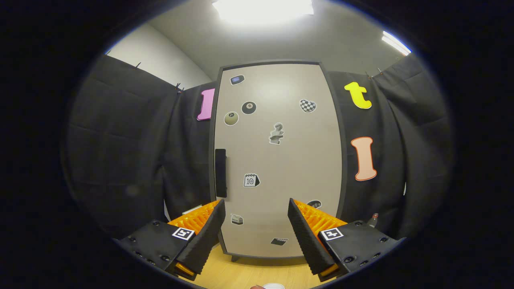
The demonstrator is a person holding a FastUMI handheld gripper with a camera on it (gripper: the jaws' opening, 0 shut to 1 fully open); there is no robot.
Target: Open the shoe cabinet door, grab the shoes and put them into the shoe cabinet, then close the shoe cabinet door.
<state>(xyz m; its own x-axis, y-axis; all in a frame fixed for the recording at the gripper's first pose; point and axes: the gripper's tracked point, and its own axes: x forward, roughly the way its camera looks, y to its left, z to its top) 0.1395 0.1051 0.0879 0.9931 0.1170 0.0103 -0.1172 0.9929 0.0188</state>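
A tall beige shoe cabinet point(277, 160) with a dark frame stands straight ahead, its door shut and dotted with several stickers. A dark vertical handle point(220, 172) runs along the door's left edge, just above and ahead of the left finger. My gripper point(256, 206) is open, fingers spread wide with nothing between them, a short way in front of the lower part of the door. A small white rounded bit point(274, 286) shows on the floor below the fingers; I cannot tell what it is.
The cabinet rests on short feet on a light wooden floor point(249, 273). Black cloth walls stand on both sides of it. A small bottle point(373, 220) sits low to the right, beyond the right finger.
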